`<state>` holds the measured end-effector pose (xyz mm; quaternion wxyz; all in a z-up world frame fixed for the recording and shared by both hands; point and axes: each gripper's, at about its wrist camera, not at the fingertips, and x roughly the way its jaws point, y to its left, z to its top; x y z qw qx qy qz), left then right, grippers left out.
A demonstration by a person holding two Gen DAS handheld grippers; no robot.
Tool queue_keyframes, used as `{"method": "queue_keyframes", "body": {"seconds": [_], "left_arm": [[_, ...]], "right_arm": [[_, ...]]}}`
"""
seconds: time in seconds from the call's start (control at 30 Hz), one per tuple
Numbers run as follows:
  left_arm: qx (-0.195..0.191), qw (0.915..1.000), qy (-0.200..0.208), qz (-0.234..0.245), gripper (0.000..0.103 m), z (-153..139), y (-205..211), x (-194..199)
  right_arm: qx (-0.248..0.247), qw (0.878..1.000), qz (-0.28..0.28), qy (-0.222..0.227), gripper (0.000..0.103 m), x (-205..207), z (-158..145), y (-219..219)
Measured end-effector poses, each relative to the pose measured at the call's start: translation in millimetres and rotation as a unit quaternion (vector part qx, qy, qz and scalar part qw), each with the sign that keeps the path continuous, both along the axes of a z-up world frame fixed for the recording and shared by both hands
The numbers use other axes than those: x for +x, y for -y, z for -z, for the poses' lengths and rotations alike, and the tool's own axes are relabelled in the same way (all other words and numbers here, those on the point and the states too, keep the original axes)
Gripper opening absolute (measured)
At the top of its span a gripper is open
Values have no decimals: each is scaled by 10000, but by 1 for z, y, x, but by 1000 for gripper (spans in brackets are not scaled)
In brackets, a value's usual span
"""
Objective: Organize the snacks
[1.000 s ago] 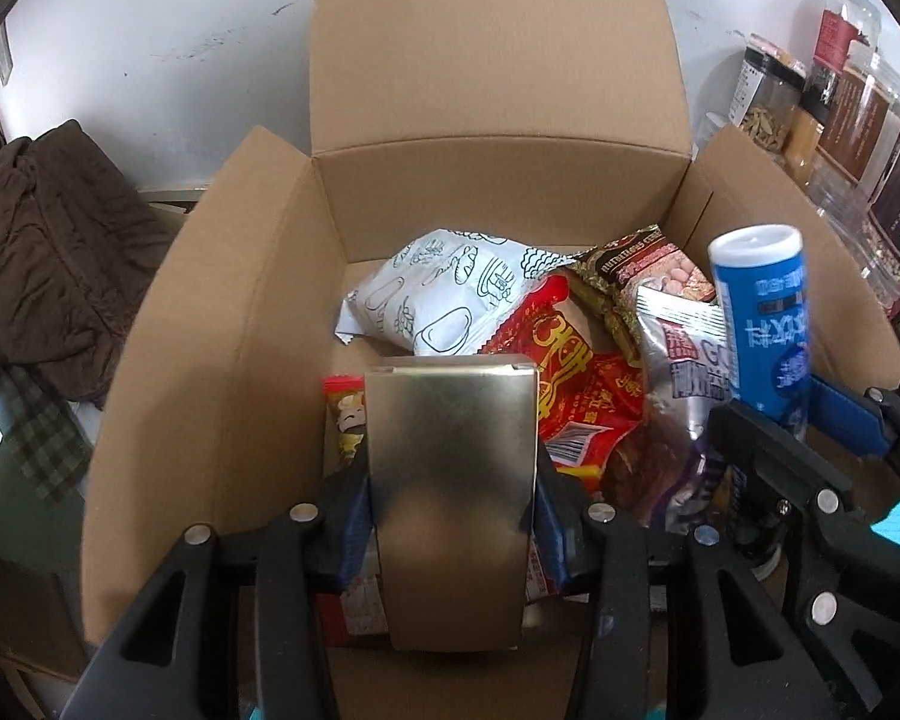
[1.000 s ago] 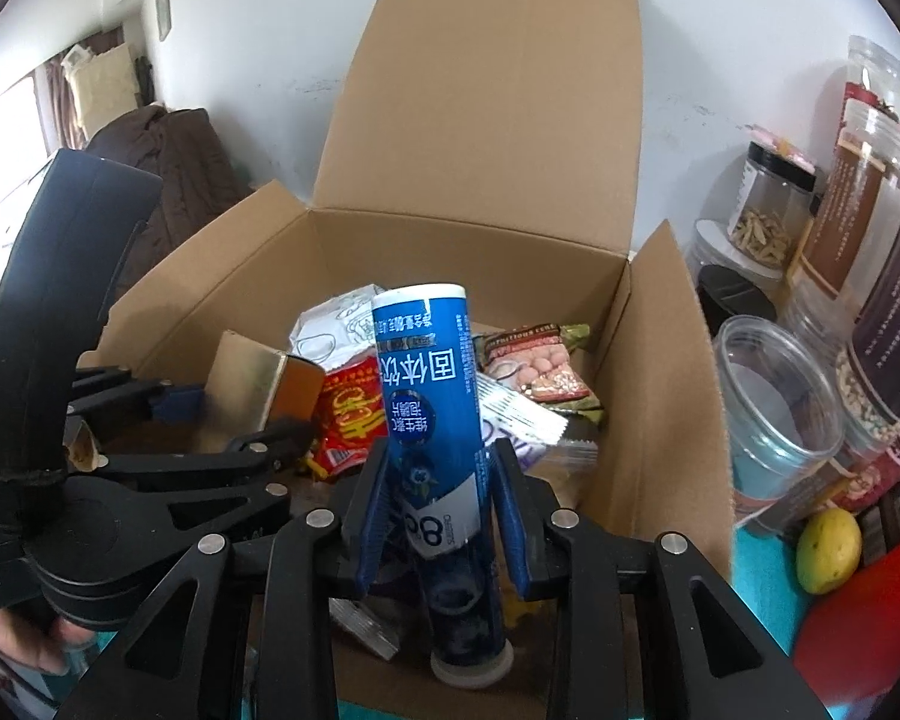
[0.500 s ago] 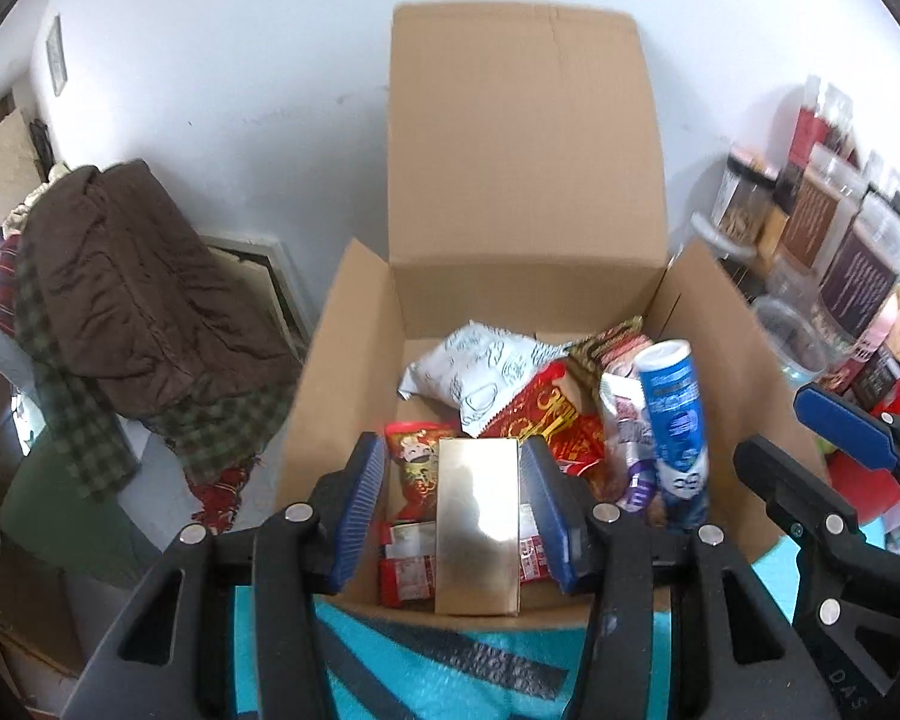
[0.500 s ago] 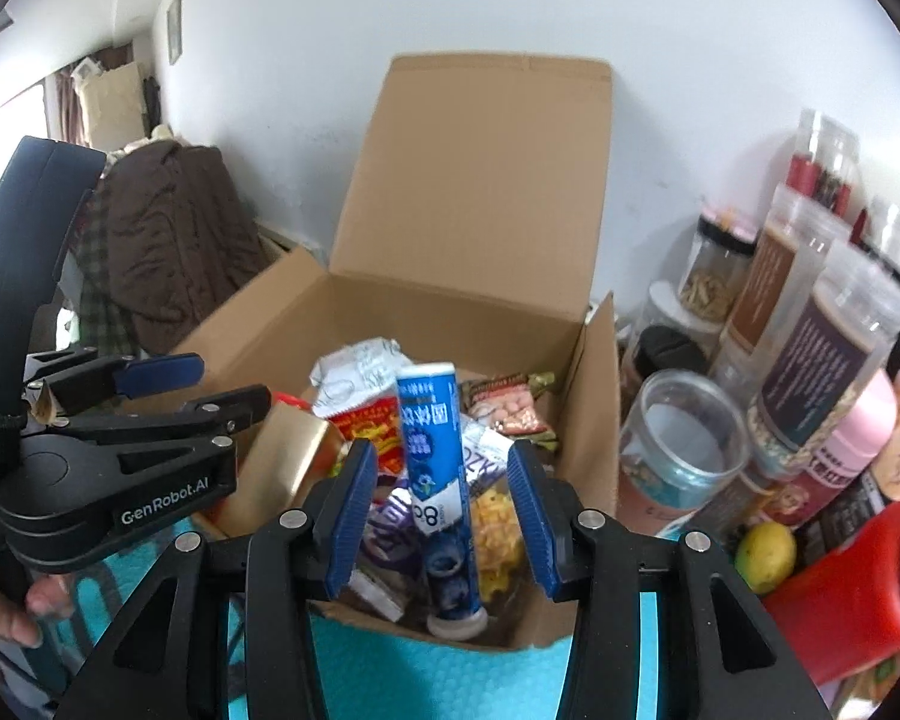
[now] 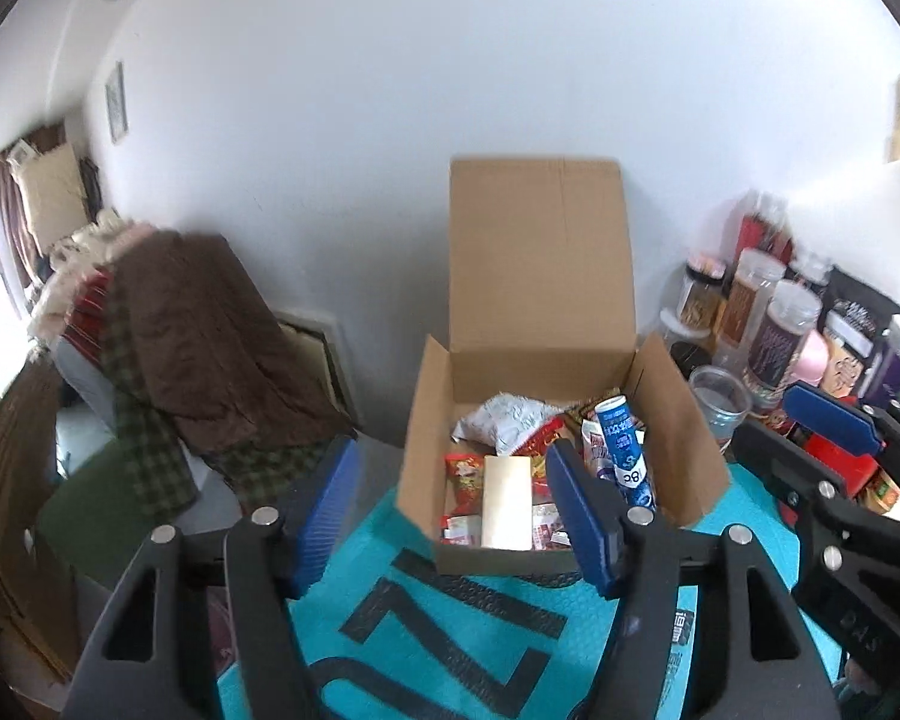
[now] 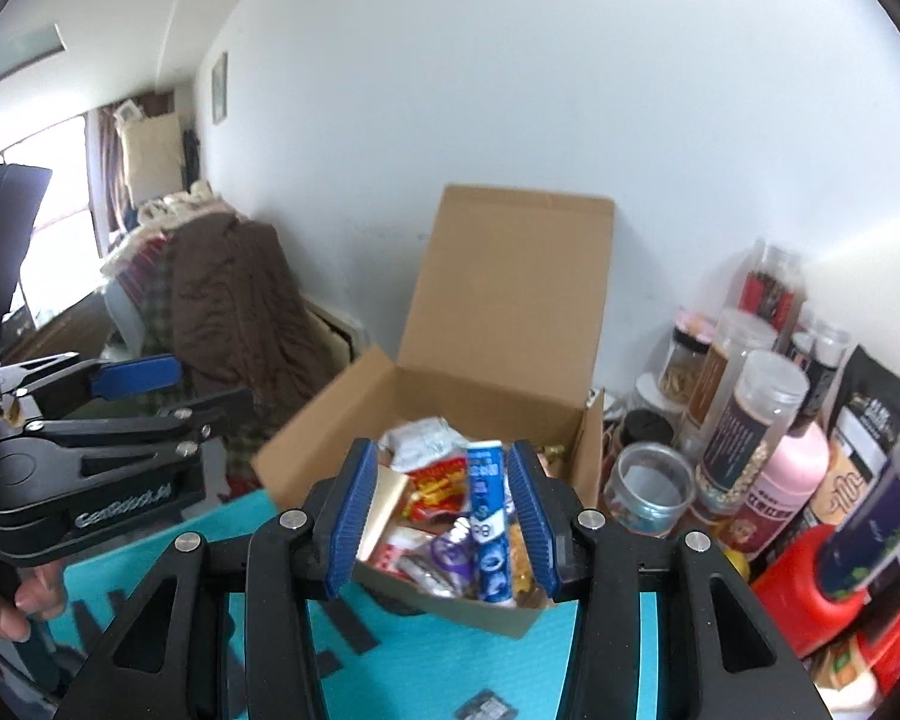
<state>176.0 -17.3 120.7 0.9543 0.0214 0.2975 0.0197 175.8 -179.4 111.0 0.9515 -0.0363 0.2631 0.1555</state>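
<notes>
Your left tool (image 5: 450, 516) is spreading its jaws, nothing between them; your right tool (image 6: 444, 522) hangs released and empty. The gold box (image 5: 506, 501) and blue tube (image 6: 489, 519) lie in the cardboard box (image 5: 678, 420) on the tabletop (image 5: 450, 630). Clear the flaps fully before seeking further snacks.

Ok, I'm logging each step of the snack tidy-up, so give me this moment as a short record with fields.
container: open cardboard box on a teal mat, lid flap up against the wall
contents: gold box, blue tube leaning, white bag, red packets
left gripper: jaws opening, nothing between them
right gripper: open, empty, clear of the box
beside box: jars and bottles to its right
</notes>
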Motion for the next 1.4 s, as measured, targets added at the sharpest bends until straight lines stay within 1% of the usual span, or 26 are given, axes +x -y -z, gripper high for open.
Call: {"method": "queue_keyframes", "body": {"seconds": [0.07,0.13,0.2,0.27,0.3,0.33,0.4,0.5,0.6,0.73,0.8,0.97,1.2,1.4], "left_arm": [[30,9998,190,-10,68,-11,-3,-22],[32,9994,345,-17,80,-20,-5,-40],[67,9986,523,-54,82,-27,-8,-59],[90,9981,607,-67,83,-31,-9,-76],[86,9979,636,-55,85,-32,-10,-84],[94,9978,653,-52,91,-32,-10,-91],[124,9974,712,-44,93,-32,-10,-105],[101,9975,705,27,93,-27,-10,-120],[73,9978,647,114,93,-21,-8,-133],[16,9984,538,198,93,-10,-7,-146],[45,9986,485,200,93,-5,-4,-151],[75,9989,412,217,93,9,1,-161],[-35,9995,268,130,93,23,0,-165],[-21,9998,182,16,93,29,-4,-164]], "right_arm": [[81,9999,-23,104,46,-16,-9,0],[129,9997,-48,184,55,-30,-15,-1],[174,9995,-69,269,59,-46,-21,-2],[215,9991,-104,359,63,-63,-26,-5],[224,9990,-111,376,68,-69,-27,-5],[241,9989,-116,398,71,-77,-29,-6],[272,9986,-121,439,72,-91,-31,-6],[247,9986,-75,469,77,-115,-31,-8],[173,9989,16,442,77,-131,-27,-9],[132,9990,184,376,80,-151,-19,-8],[89,9991,238,352,81,-158,-14,-7],[7,9987,459,199,81,-166,1,-6],[-94,9993,348,118,81,-171,13,-6],[-114,9994,335,46,81,-173,19,-6]]}}
